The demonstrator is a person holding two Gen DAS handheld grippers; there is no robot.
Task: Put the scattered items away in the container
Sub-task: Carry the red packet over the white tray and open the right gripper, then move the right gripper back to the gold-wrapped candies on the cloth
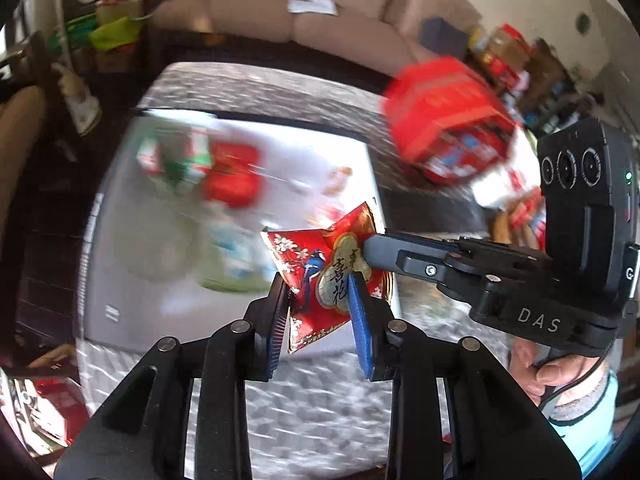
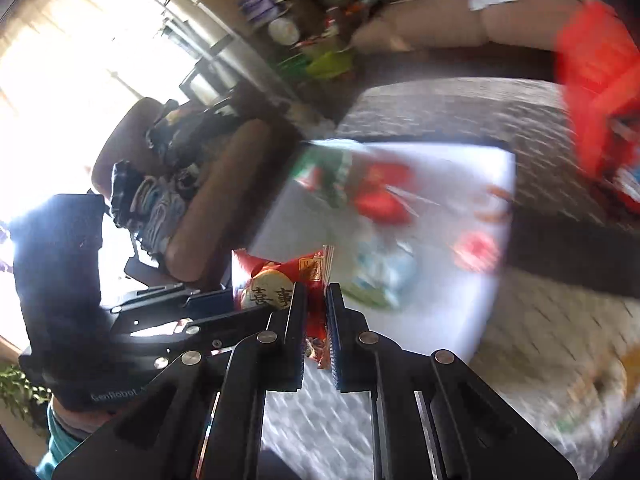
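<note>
A: So where was the red snack packet (image 1: 320, 268)?
B: Held in the air over the white container (image 1: 240, 184), between both grippers.
A: Grip state?
B: Left gripper (image 1: 320, 308) was clamped on its lower body, right gripper (image 2: 316, 312) pinched nearly shut on one edge.
A: Handling?
B: Light, crinkly foil, probably slippery; edge seams were the best hold. Container contents were too blurred to name.
</note>
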